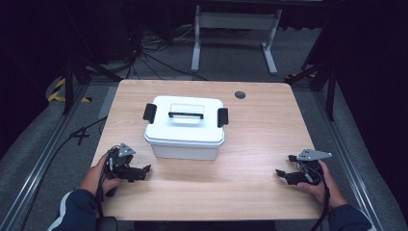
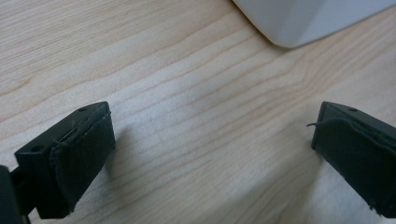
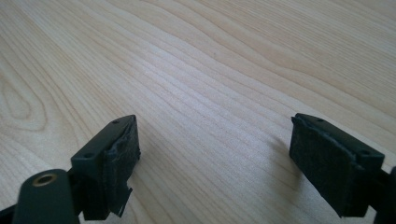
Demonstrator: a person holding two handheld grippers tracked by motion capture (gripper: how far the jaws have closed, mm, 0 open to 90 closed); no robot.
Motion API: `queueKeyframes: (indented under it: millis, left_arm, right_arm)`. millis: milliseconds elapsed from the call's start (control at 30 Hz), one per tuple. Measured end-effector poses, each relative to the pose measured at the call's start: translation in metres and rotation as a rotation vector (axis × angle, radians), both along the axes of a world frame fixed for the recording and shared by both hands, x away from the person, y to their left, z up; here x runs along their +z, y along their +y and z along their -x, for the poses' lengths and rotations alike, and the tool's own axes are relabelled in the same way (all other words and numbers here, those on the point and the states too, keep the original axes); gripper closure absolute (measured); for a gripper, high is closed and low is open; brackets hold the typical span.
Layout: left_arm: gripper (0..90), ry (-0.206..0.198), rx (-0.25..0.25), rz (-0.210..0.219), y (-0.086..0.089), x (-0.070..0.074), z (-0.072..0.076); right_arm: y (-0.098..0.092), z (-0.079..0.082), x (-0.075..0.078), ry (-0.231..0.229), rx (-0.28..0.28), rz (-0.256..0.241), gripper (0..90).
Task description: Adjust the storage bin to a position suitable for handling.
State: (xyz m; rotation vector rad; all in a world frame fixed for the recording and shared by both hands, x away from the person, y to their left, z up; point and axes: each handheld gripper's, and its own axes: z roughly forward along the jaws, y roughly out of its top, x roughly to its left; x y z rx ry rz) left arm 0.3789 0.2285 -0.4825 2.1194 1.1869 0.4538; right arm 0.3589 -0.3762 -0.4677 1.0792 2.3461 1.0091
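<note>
Pale wood-grain table (image 1: pixel 250 159), matt, smooth. White plastic box (image 1: pixel 185 127), slight sheen; black plastic handle (image 1: pixel 185 115). Gripper pads (image 3: pixel 122 163) rough, matt black.

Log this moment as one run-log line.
left gripper: open, empty, low over wooden table | right gripper: open, empty | white lidded plastic box with black handle and side latches: centre, untouched, closed

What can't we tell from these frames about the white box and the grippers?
- White box contents: hidden by its shut lid in the high view.
- Box in the left gripper view: cut off by the top edge, one corner left.
- Black side latches: too small to tell whether they are locked.
- Dark round spot on the table: too small to identify.
- Left gripper and right gripper: jaws wide apart over bare wood, bodies cut off by the bottom edge.
</note>
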Motion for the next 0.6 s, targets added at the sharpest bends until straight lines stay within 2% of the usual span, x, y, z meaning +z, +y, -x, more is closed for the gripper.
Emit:
queueKeyframes:
  millis: [267, 400, 433, 500, 533, 600]
  left_arm:
    - [0.3, 0.0, 0.0, 0.006, 0.002, 0.0, 0.0]
    - [0.3, 0.002, -0.045, -0.002, 0.007, 0.0, -0.001]
    - [0.3, 0.016, -0.06, -0.003, 0.009, 0.001, -0.001]
    - [0.3, 0.001, -0.068, 0.001, 0.01, 0.0, 0.0]
    - [0.3, 0.0, -0.108, 0.003, 0.013, 0.0, 0.0]
    - [0.3, -0.004, -0.143, -0.008, 0.016, 0.0, 0.0]
  right_arm:
    - [0.0, -0.001, 0.0, -0.001, 0.006, 0.001, 16.2]
    - [0.0, -0.003, 0.001, 0.006, 0.022, 0.008, 16.0]
    - [0.0, -0.003, 0.001, 0.007, 0.021, 0.009, 16.0]
    - [0.0, -0.003, 0.002, 0.013, 0.024, 0.015, 16.1]
    - [0.0, -0.004, 0.002, 0.018, 0.027, 0.021, 16.2]
    - [0.0, -0.004, 0.004, 0.028, 0.036, 0.03, 18.7]
